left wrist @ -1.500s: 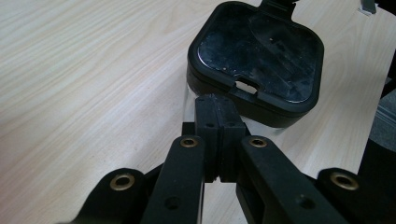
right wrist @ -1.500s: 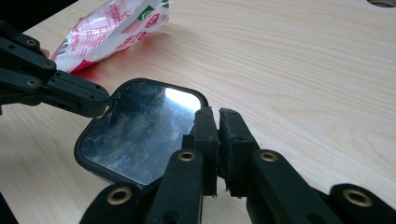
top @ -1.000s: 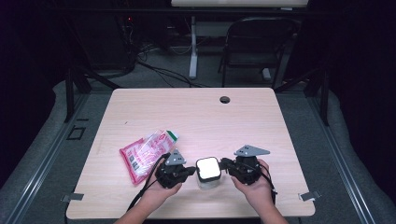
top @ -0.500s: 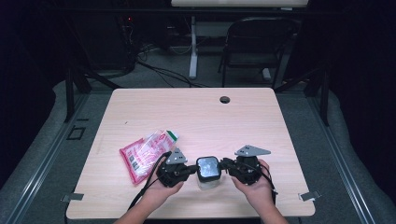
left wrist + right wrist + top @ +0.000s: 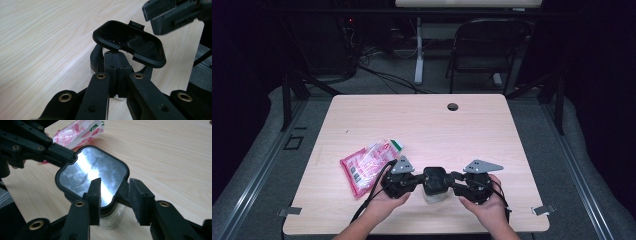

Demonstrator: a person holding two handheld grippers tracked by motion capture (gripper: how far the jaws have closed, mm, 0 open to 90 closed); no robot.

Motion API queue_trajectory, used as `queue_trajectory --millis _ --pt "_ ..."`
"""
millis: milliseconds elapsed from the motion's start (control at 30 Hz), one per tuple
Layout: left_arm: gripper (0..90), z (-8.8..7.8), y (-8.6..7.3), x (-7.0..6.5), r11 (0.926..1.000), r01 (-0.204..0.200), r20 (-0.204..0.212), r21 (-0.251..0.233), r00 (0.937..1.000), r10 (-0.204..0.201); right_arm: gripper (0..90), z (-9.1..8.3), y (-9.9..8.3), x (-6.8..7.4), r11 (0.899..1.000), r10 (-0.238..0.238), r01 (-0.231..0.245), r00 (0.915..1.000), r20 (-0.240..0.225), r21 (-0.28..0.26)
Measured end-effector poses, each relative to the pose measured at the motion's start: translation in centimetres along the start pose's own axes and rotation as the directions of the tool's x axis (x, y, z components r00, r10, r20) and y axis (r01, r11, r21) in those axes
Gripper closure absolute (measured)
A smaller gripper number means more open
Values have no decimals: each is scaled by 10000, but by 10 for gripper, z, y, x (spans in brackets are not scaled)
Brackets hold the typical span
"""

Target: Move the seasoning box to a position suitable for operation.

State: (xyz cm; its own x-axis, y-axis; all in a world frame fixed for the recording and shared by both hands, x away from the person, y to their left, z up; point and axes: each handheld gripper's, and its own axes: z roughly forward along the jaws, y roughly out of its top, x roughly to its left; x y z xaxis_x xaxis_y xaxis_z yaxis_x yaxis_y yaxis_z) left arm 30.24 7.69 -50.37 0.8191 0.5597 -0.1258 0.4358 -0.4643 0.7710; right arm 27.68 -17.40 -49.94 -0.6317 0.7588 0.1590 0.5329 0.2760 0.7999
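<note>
A small clear jar [image 5: 434, 196] [image 5: 112, 216] stands near the table's front edge. Its black lid [image 5: 433, 179] [image 5: 92, 172], with a shiny top, is tilted up above it. In the left gripper view the lid's [image 5: 128, 43] hollow underside shows. My left gripper [image 5: 416, 181] [image 5: 117, 58] is shut on the lid's rim; in the right gripper view it [image 5: 57, 151] grips the lid's far corner. My right gripper [image 5: 454, 181] [image 5: 113, 192] has just been opening. Its jaws stand apart on either side of the lid's near edge, not pressing it.
A pink and white plastic bag [image 5: 367, 165] [image 5: 80, 132] lies just left of my left hand. The wooden table [image 5: 462, 130] has a round cable hole [image 5: 452, 106] near its far edge. A folding chair [image 5: 487, 50] stands beyond the table.
The lid, bright and flat on the jar a second ago, has tipped up and now looks dark from above. The right gripper's jaws have come apart. Both hands stay in place.
</note>
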Motion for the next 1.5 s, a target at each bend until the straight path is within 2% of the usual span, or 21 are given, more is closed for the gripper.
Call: queue_trajectory --millis 67,333,567,767,867,900,933,967,1133,1233,1300,1500 --pt "899 0 1 0 10000 -19 -12 -1 10000 19 592 -1 -1 1 9999 -86 87 9999 -84 118" --pt "895 -1 7 -1 10000 -17 -5 -23 10000 17 514 -4 -4 9 9993 -356 349 9982 -488 -143" --pt "890 0 13 -3 10000 -88 -48 34 9999 88 423 0 -7 15 9972 -738 741 9956 -570 28" --pt "886 0 17 -3 10000 -23 12 -89 10000 23 388 4 -5 22 9949 -1007 1008 9938 -478 11" --pt "886 -1 20 -5 9999 -64 58 -103 10000 65 375 6 -4 26 9909 -1347 1348 9908 -133 40" --pt "885 -1 21 -6 9999 -72 -152 -142 9999 70 373 7 -4 27 9907 -1361 1361 9907 -63 -10" --pt "884 -1 21 -5 9999 -108 59 -122 9999 109 371 7 -3 28 9905 -1374 1374 9905 43 47" --pt "882 -1 22 -6 9998 -107 56 -147 9999 107 369 8 -3 28 9900 -1414 1413 9899 117 32" --pt "867 0 22 -6 9998 -145 32 -105 9999 145 396 10 -2 29 9912 -1317 1320 9905 384 -63" --pt "827 1 21 -5 9998 -151 -67 -87 9999 150 411 9 -1 27 9949 -989 993 9949 210 -201" --pt "794 3 19 -4 9998 -157 -239 -87 9996 155 418 8 -1 26 9952 -946 950 9954 149 -242" --pt "671 12 13 5 9997 213 -523 156 9984 -205 424 8 -1 26 9950 -948 952 9954 144 -303"
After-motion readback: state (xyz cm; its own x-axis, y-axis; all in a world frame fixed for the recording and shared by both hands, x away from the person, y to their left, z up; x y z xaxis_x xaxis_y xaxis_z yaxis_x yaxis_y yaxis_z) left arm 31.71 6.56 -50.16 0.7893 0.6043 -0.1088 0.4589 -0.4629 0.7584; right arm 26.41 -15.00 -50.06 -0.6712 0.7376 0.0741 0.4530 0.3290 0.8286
